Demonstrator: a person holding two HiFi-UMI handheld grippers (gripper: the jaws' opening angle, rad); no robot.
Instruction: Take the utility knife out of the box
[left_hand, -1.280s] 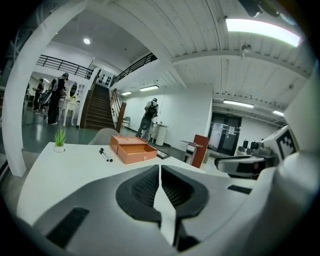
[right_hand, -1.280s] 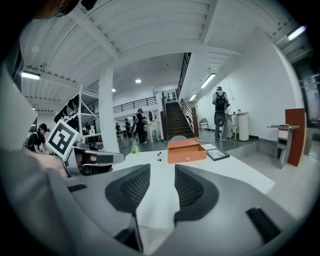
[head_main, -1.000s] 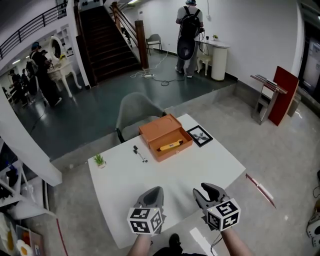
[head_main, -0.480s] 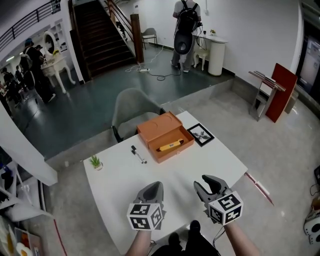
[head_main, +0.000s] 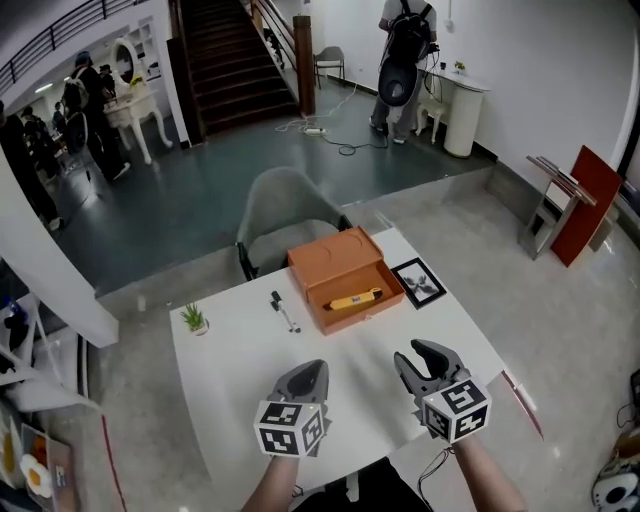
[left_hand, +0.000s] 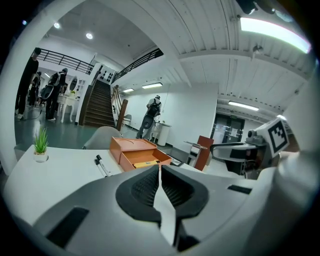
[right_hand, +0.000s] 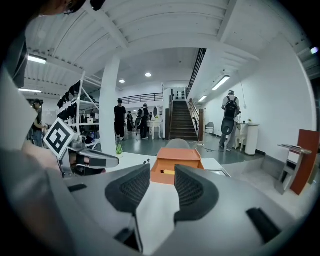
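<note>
An open orange box (head_main: 345, 277) (left_hand: 134, 151) (right_hand: 179, 165) stands at the far side of the white table (head_main: 240, 350). A yellow utility knife (head_main: 352, 299) (left_hand: 144, 163) (right_hand: 167, 172) lies inside it. My left gripper (head_main: 308, 373) (left_hand: 159, 169) hovers over the near part of the table, jaws shut with nothing between them. To its right my right gripper (head_main: 427, 357) (right_hand: 161, 181) stands open and empty, aimed at the box. Both are well short of the box.
Two pens (head_main: 283, 310) lie left of the box, a small potted plant (head_main: 195, 318) sits near the table's left edge, and a black-framed picture (head_main: 419, 281) lies right of the box. A grey chair (head_main: 285, 205) stands behind the table. People stand far off.
Both grippers have shifted a little forward over the table toward the box. Their jaws look the same as before.
</note>
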